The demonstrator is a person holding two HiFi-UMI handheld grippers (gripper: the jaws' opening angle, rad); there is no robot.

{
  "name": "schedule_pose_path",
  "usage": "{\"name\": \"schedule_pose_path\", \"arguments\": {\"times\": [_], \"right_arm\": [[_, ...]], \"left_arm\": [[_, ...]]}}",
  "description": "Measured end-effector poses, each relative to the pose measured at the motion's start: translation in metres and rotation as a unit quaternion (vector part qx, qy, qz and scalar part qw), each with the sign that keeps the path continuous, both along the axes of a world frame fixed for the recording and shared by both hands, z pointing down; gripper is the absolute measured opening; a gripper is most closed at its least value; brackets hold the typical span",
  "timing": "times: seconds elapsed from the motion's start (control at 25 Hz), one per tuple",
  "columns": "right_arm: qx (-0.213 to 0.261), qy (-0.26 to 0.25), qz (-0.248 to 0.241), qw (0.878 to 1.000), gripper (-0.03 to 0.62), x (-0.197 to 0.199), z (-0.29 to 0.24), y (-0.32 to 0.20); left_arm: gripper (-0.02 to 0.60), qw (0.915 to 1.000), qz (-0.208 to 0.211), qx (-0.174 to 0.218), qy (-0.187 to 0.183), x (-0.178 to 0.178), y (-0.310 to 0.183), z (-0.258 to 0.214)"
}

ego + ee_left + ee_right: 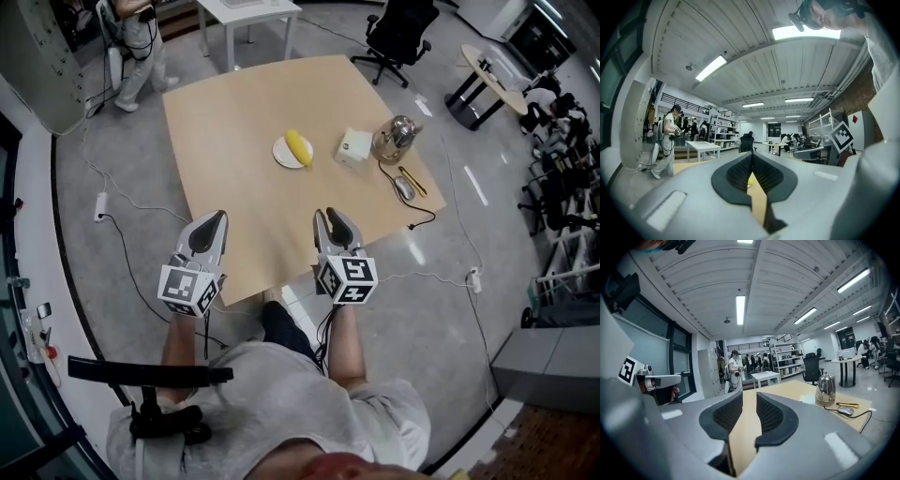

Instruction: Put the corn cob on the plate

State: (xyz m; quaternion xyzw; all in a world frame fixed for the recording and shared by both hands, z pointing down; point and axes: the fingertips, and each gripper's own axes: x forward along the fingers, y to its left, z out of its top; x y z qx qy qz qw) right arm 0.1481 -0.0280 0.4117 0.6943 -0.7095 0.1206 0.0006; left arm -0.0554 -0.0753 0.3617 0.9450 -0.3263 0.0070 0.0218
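The light wooden table [234, 178] takes up the middle of the room, set at a slant on the grey floor [122, 244], with a black office chair [401, 33] and a small white table [248, 14] beyond its far edge. A person [141, 47] stands off past the far left corner. At the near edge both tools are held low and side by side, well short of everything on the tabletop. The left hand-held gripper [217, 217] has its jaws drawn together at the tips with nothing in them. The right hand-held gripper [328, 214] shows only a narrow slit between its jaws, and that slit is empty too. Over on the far right part of the table stands a shiny metal kettle [396, 139], and just beside it to the left sits a white box [355, 147]. Left of the box is the white plate [281, 156], and the yellow corn cob [298, 146] lies on it, slanted across. A computer mouse [404, 189] rests nearer the right edge, its cable trailing off the table.
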Motion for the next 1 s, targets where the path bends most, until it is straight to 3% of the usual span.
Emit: {"name": "schedule_pose_path", "arguments": {"times": [1.0], "right_arm": [[0.025,0.001,0.043,0.999,0.028,-0.013,-0.019,0.056]], "left_arm": [[0.02,0.9992,0.039,0.006,0.009,0.004,0.03,-0.004]]}}
